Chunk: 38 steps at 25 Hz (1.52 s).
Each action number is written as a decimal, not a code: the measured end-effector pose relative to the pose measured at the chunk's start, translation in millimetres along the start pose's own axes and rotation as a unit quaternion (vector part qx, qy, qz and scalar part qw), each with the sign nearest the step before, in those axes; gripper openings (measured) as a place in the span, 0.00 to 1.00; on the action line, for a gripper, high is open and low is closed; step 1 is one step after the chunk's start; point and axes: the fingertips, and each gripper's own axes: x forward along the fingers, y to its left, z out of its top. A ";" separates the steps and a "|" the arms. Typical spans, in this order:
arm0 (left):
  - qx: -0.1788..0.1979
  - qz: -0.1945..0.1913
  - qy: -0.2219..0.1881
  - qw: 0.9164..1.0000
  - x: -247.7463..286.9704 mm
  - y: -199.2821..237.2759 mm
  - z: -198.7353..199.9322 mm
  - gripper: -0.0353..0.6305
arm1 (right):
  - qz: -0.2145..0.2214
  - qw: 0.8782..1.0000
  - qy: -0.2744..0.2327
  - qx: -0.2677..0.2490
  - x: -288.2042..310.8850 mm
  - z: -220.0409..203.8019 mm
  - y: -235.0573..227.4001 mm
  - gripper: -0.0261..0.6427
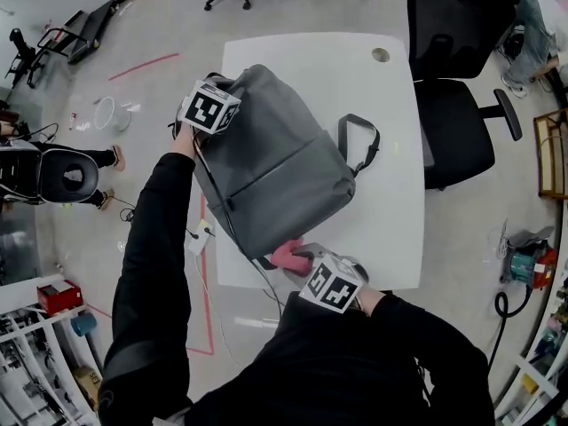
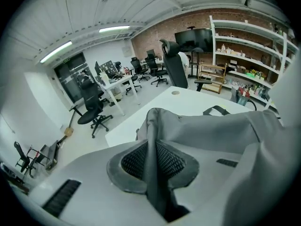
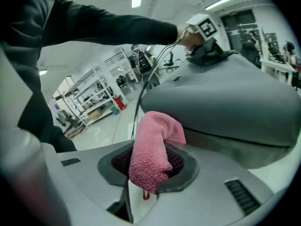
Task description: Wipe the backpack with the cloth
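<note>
Two grips: left tongs pinch the backpack, right tongs the cloth.

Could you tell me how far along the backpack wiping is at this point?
Done: the right gripper is shut on the pink cloth, and the left gripper pinches a fold of the grey backpack, steadying it on the white table. In hand: the cloth sits at the backpack's near edge; contact is unclear. Left: the wiping itself; no wiped area shows.
</note>
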 end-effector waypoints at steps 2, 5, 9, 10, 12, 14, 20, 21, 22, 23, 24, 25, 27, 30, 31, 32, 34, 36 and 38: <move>0.002 0.003 0.003 1.000 -1.1 -0.6 0.1 0.14 | 0.014 1.000 0.005 -0.013 14.1 3.8 9.3 0.21; 0.008 0.008 0.006 1.000 -3.5 -1.2 0.5 0.14 | -0.020 0.999 0.003 0.025 12.7 -15.4 -12.2 0.21; 0.008 0.009 0.008 1.000 -2.0 -1.3 0.1 0.14 | -0.148 0.982 0.007 0.117 -33.8 -65.1 -95.8 0.21; 0.006 0.009 0.009 1.000 -1.0 -1.1 -1.1 0.14 | -0.186 0.972 0.005 0.140 -52.2 -76.1 -121.0 0.21; 0.001 0.008 0.010 1.000 1.0 -0.2 -3.8 0.14 | -0.257 0.949 -0.012 0.185 -92.4 -89.2 -168.8 0.21; -0.004 0.007 0.012 1.000 3.9 0.9 -6.3 0.14 | -0.304 0.929 -0.029 0.210 -124.9 -90.5 -201.0 0.21; -0.012 0.003 0.022 1.000 11.9 1.9 -8.9 0.14 | -0.263 0.942 -0.019 0.207 -91.1 -80.9 -164.6 0.21; -0.011 0.003 0.022 1.000 13.2 1.8 -7.2 0.14 | -0.235 0.951 -0.011 0.200 -72.8 -78.7 -145.9 0.21; -0.011 0.004 0.021 1.000 14.1 2.0 -5.5 0.14 | -0.205 0.960 -0.003 0.189 -53.6 -75.0 -126.7 0.21; -0.012 0.005 0.021 1.000 14.4 2.4 -4.9 0.14 | -0.175 0.969 0.004 0.175 -34.4 -69.3 -108.1 0.21; -0.013 0.006 0.021 1.000 14.3 2.6 -5.4 0.14 | -0.147 0.976 0.006 0.159 -15.7 -61.3 -90.6 0.21; -0.015 0.008 0.021 1.000 14.1 2.6 -6.5 0.14 | -0.118 0.982 0.006 0.144 1.8 -51.8 -74.1 0.21; -0.016 0.010 0.021 1.000 14.4 1.1 -8.3 0.14 | -0.059 0.992 0.004 0.109 31.0 -33.6 -41.5 0.21; -0.015 0.012 0.020 1.000 15.9 -1.8 -9.7 0.14 | 0.024 0.999 0.019 0.035 58.4 -24.6 4.8 0.21; -0.015 0.013 0.020 1.000 16.3 -1.8 -10.1 0.14 | 0.039 0.999 0.026 0.020 63.6 -27.1 13.7 0.21; -0.015 0.014 0.020 1.000 16.8 -1.4 -10.6 0.14 | 0.047 0.998 0.030 0.014 66.4 -30.5 17.3 0.21; -0.017 0.014 0.021 1.000 17.4 -0.4 -11.8 0.14 | 0.038 0.998 0.031 0.027 64.0 -37.5 7.9 0.21; -0.017 0.014 0.020 1.000 17.9 0.5 -12.9 0.14 | 0.000 0.998 0.028 0.056 52.6 -46.6 -20.8 0.21; -0.017 0.012 0.020 1.000 18.9 0.8 -13.6 0.14 | -0.052 0.994 0.028 0.088 33.4 -61.8 -58.4 0.21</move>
